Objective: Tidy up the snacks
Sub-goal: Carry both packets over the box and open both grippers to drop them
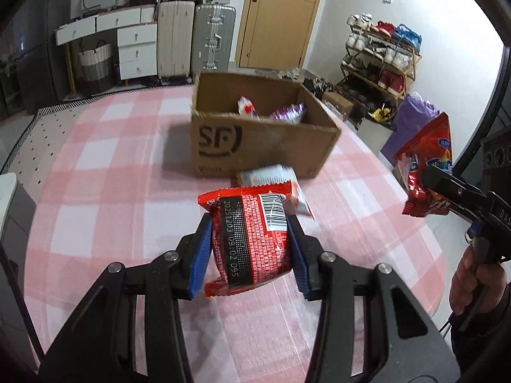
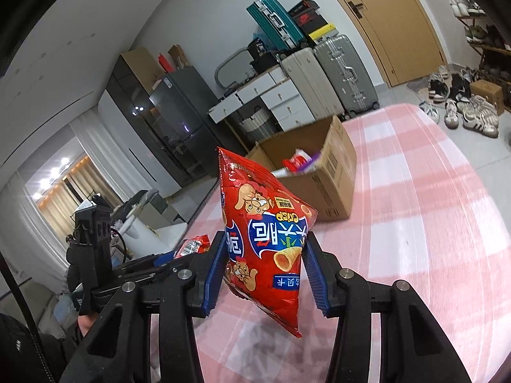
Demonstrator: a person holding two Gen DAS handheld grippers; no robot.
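Observation:
My left gripper [image 1: 250, 245] is shut on a red snack packet [image 1: 252, 239] with a barcode and date print, held just above the pink checked tablecloth [image 1: 111, 191]. A white and red packet [image 1: 271, 178] lies on the cloth behind it, in front of the open cardboard box [image 1: 255, 140]. The box holds a white-red packet [image 1: 247, 107] and a purple packet [image 1: 289, 113]. My right gripper [image 2: 263, 265] is shut on a red crisp bag [image 2: 265, 239], held up above the table. That bag also shows at the right of the left wrist view [image 1: 426, 166].
The box also shows in the right wrist view [image 2: 329, 178], ahead of the crisp bag. The left gripper [image 2: 179, 265] shows at its left. Beyond the table are suitcases [image 1: 214, 38], white drawers [image 1: 137, 48], a door [image 1: 274, 16] and a shoe rack [image 1: 380, 54].

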